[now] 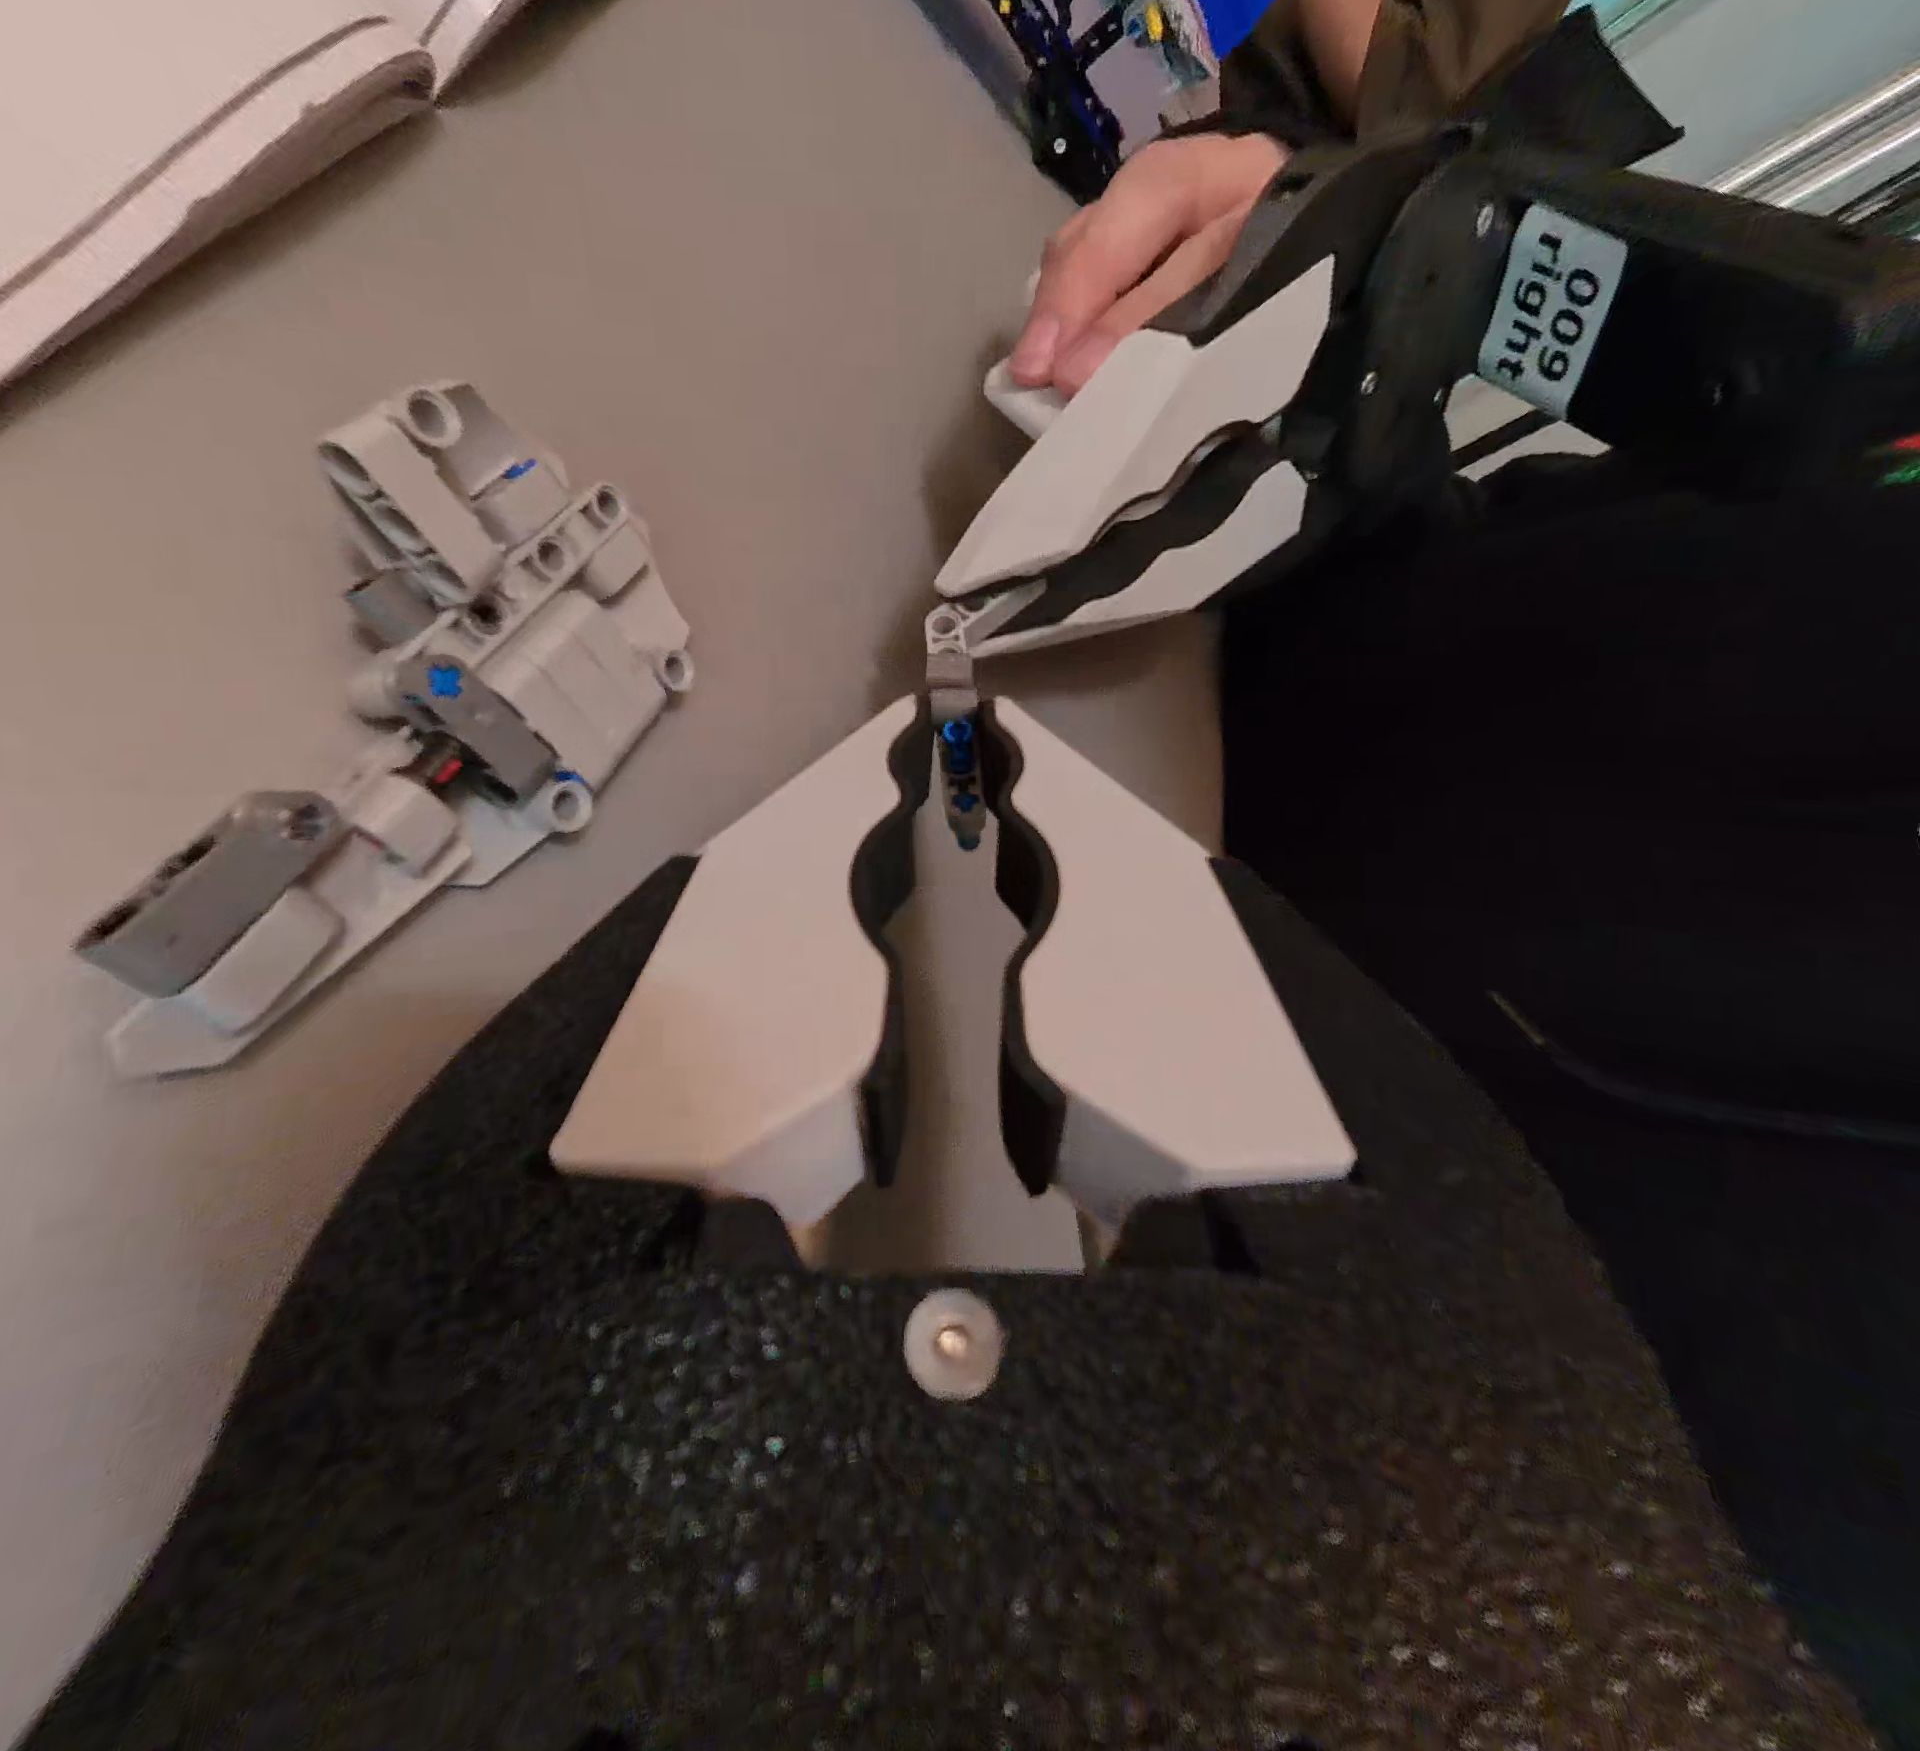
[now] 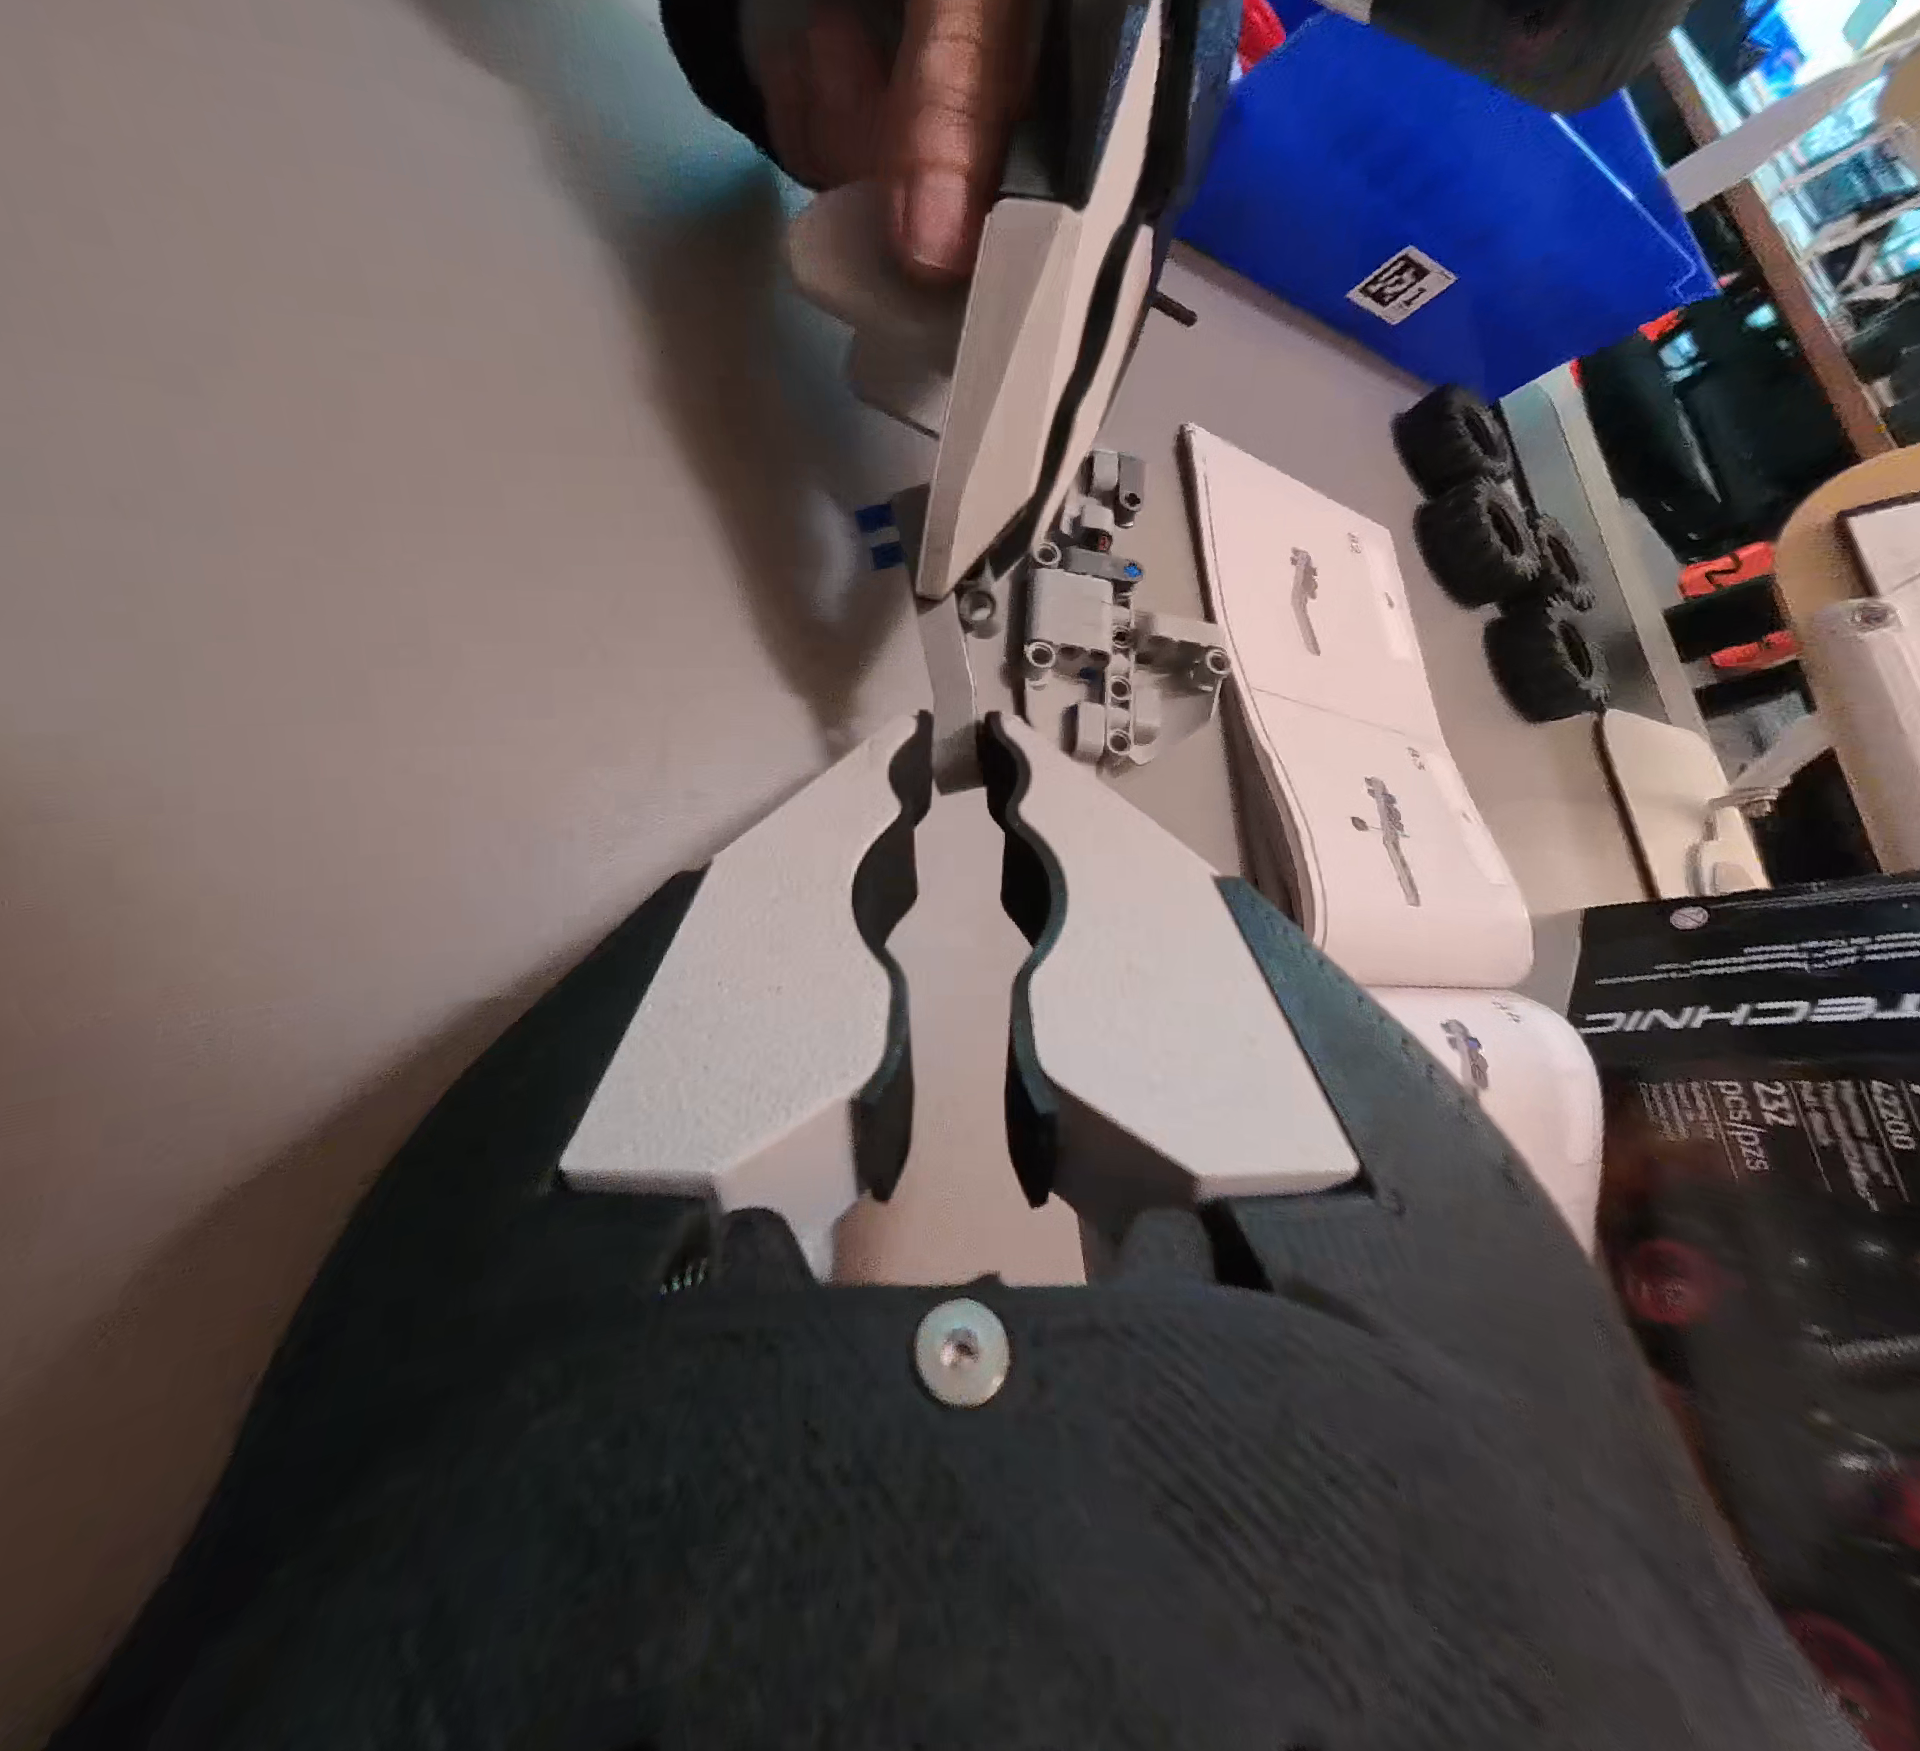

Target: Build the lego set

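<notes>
Matt white plastic fingers (image 1: 748,974) with black rubbery pads sit in a coarse, speckled black gripper body (image 1: 935,1493); grey plastic lego assembly (image 1: 499,662), paper booklet (image 1: 260,39), smooth matt table (image 1: 727,299).

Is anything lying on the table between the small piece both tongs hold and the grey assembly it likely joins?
Nothing visible: bare table separates the small piece, pinched by the left tongs and right tongs, from the grey assembly.

We see a grey-beige tabletop (image 1: 644,267) in soft indoor light, shelving (image 2: 1829,174) behind it, and a blue bin (image 2: 1455,174).
</notes>
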Demonstrator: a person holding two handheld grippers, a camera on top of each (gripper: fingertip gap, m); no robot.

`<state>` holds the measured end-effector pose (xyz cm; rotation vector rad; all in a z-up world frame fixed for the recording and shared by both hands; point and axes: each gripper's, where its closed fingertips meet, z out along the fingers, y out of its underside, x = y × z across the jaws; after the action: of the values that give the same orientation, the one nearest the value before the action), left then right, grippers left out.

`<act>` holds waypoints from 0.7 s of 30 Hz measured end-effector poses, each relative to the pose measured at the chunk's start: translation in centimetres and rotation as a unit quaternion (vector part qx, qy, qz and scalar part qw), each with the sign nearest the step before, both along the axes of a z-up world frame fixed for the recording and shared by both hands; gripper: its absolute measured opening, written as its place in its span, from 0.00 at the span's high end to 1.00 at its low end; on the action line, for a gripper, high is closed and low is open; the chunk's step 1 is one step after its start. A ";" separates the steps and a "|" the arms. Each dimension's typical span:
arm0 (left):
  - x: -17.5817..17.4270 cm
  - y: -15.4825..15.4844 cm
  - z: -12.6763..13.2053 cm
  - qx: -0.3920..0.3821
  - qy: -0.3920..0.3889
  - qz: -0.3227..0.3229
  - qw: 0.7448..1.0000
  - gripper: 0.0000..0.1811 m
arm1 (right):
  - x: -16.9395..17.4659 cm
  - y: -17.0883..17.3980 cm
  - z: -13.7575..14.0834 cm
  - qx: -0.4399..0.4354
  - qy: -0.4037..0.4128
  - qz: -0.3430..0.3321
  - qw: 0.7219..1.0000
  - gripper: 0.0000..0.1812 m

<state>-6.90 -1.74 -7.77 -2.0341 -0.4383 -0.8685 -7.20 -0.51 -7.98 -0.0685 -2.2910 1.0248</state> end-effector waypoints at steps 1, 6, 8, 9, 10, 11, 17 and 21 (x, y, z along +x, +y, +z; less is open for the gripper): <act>0.0 0.0 0.0 0.001 0.001 -0.002 1.000 0.97 | 0.0 0.0 0.0 -0.001 -0.006 -0.003 1.000 0.96; -1.4 0.1 -0.2 0.000 0.135 0.001 0.991 0.87 | -0.3 0.6 -1.0 -0.042 -0.123 -0.055 0.990 0.96; -2.2 0.1 0.4 0.026 0.235 0.005 0.972 0.86 | 0.3 0.7 -1.8 -0.087 -0.245 -0.084 0.962 0.97; -2.4 0.0 0.9 0.042 0.283 0.002 0.958 0.86 | 0.0 0.9 -1.7 -0.124 -0.283 -0.110 0.945 0.97; -2.3 -0.2 1.1 0.053 0.324 -0.007 0.945 0.85 | 0.2 0.9 -1.5 -0.161 -0.330 -0.121 0.922 0.96; -2.2 -0.5 1.1 0.058 0.355 -0.018 0.933 0.85 | 0.7 0.6 -1.4 -0.191 -0.386 -0.118 0.895 0.96; -1.8 -1.0 -1.0 0.033 0.441 -0.068 0.894 0.87 | 0.8 0.7 -1.9 -0.271 -0.509 -0.149 0.803 0.97; -1.7 -0.3 -1.9 0.025 0.448 -0.080 0.890 0.88 | 0.5 1.1 -2.0 -0.271 -0.510 -0.159 0.801 0.96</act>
<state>-8.59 -2.01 -9.71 -2.1835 0.2714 0.0417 -6.73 0.56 -9.97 -1.5229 -2.5669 1.6698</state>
